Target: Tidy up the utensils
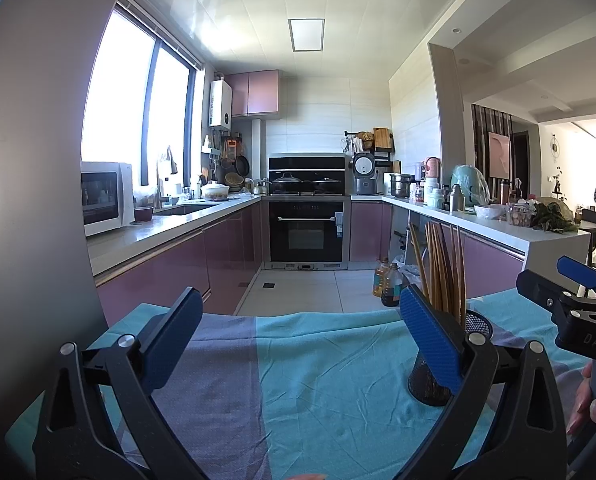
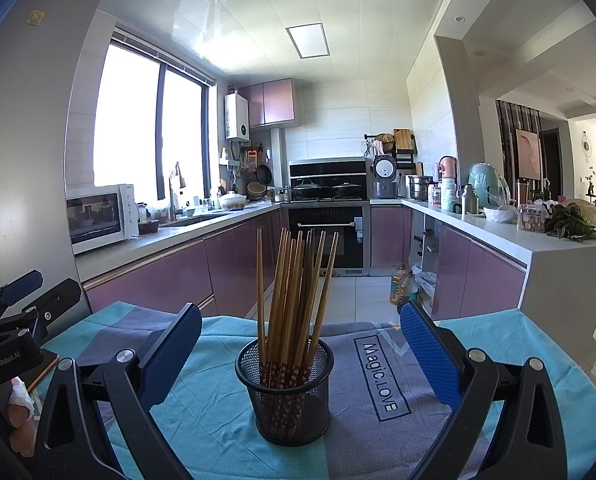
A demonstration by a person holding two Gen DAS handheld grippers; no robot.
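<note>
Chopsticks [image 2: 294,300] stand bunched in mesh holder [image 2: 286,392], centre of teal-grey cloth [image 2: 226,420], nothing loose seen. Right gripper [image 2: 298,360] jaws apart, straddling holder; left gripper [image 1: 294,340] apart, empty, holder at its right. Looks finished or pre-start; next: confirm strays.

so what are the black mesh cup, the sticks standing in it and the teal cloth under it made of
The black mesh cup looks like perforated metal with a matte black coat: you can see through its fine grid. The brown chopsticks in it look like wood or bamboo, with red patterned lower ends, possibly lacquered. The teal and grey cloth is woven fabric: it creases softly and bears printed lettering.
</note>
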